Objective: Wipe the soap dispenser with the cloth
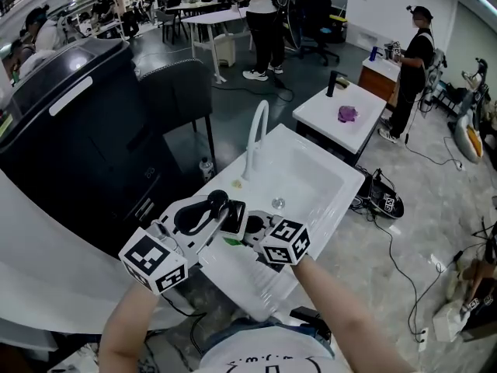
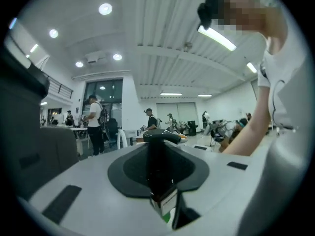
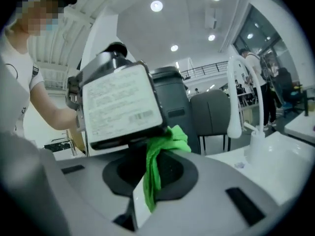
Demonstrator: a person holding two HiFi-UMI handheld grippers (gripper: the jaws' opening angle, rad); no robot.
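In the head view both grippers are held together over the near rim of the white sink (image 1: 334,179). My left gripper (image 1: 220,217) is shut on a black soap dispenser (image 1: 235,217). In the left gripper view the dispenser (image 2: 158,157) stands between the jaws of that gripper (image 2: 163,203), pump head on top. My right gripper (image 1: 247,236) is shut on a green cloth (image 1: 232,241). The right gripper view shows the cloth (image 3: 156,163) hanging from that gripper (image 3: 147,200) and bunched against the underside of the dispenser's white-labelled side (image 3: 123,107).
A white faucet (image 1: 257,137) rises at the sink's far left, with a drain (image 1: 278,203) in the basin. A large black cabinet (image 1: 70,130) stands to the left. Behind is a second counter (image 1: 326,115) with a purple cloth (image 1: 347,113). Several people stand further back, and cables lie on the floor.
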